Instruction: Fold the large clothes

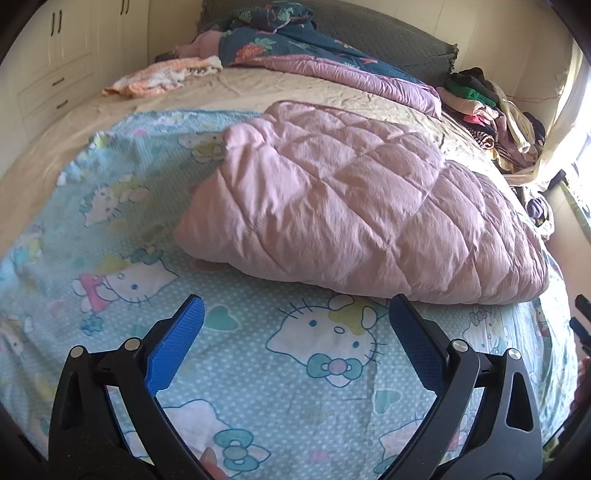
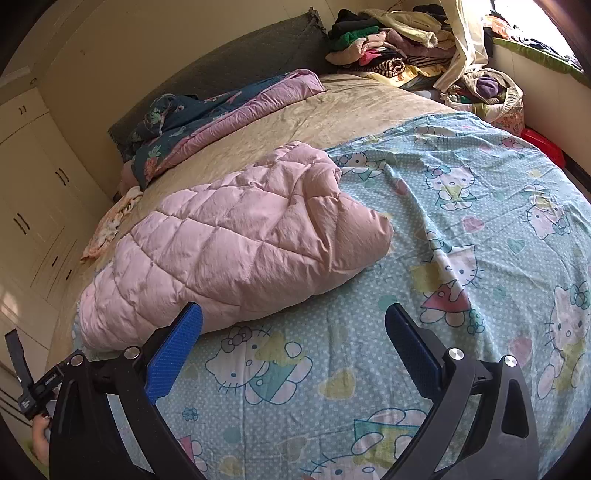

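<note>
A pink quilted padded garment [image 1: 351, 206] lies bunched and folded over on a light blue cartoon-cat sheet [image 1: 258, 369] spread on the bed. It also shows in the right wrist view [image 2: 236, 236], on the same sheet [image 2: 461, 229]. My left gripper [image 1: 295, 306] is open and empty, hovering over the sheet just in front of the garment's near edge. My right gripper [image 2: 293, 312] is open and empty, its left blue pad [image 2: 173, 347] close to the garment's near edge.
A purple and dark floral duvet [image 1: 314, 51] lies at the head of the bed by a dark pillow [image 1: 388, 29]. A pile of clothes [image 2: 399, 40] sits in the far corner. An orange-white cloth [image 1: 162, 75] lies on the beige mattress cover. White wardrobes [image 2: 33, 192] stand beside the bed.
</note>
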`<state>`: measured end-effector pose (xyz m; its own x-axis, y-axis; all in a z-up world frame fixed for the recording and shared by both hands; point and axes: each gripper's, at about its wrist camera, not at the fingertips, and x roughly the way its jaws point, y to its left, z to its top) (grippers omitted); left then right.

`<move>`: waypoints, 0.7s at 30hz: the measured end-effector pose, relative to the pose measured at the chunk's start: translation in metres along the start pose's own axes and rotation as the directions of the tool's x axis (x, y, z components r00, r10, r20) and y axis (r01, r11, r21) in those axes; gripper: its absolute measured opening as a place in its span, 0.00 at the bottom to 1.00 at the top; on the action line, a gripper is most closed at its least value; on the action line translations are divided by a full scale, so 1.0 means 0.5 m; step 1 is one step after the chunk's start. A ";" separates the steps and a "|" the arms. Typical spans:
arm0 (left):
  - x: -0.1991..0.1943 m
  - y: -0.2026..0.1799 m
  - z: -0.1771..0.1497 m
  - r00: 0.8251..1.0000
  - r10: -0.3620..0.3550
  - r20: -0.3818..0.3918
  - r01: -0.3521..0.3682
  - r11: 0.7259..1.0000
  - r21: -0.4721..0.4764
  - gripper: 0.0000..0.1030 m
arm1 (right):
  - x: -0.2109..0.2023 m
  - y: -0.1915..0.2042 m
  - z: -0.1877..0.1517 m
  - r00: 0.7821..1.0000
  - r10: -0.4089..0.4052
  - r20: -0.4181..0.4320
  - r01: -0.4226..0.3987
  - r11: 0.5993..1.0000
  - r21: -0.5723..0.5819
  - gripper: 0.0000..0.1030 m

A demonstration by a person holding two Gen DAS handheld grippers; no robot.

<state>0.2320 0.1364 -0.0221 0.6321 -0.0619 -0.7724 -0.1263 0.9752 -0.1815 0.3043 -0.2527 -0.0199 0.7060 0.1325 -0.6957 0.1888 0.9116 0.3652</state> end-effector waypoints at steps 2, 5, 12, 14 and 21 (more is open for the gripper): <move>0.017 0.004 0.002 1.000 -0.020 -0.019 0.019 0.999 -0.031 0.91 | 0.019 -0.004 0.003 1.000 -0.008 -0.014 0.009 1.000 0.011 0.96; 0.041 0.014 0.008 0.998 -0.050 -0.040 0.047 0.995 -0.085 0.91 | 0.050 -0.011 0.007 0.999 -0.021 -0.037 0.022 0.999 0.025 0.96; 0.095 0.056 0.036 0.991 -0.121 -0.054 0.105 0.965 -0.241 0.91 | 0.125 -0.023 0.029 0.996 0.003 -0.086 0.004 0.996 0.084 0.96; 0.112 0.070 0.042 0.987 -0.147 -0.058 0.123 0.946 -0.300 0.91 | 0.146 -0.031 0.039 0.995 0.023 -0.094 -0.011 0.992 0.129 0.96; 0.176 0.106 0.057 0.967 -0.252 -0.046 0.197 0.846 -0.496 0.92 | 0.212 -0.051 0.072 0.993 0.038 -0.113 -0.012 0.974 0.227 0.96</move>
<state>0.3030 0.1888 -0.0823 0.6079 -0.3155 -0.7286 -0.3611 0.7074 -0.6076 0.3989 -0.2759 -0.0808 0.6310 0.2104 -0.7467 0.3307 0.7977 0.5043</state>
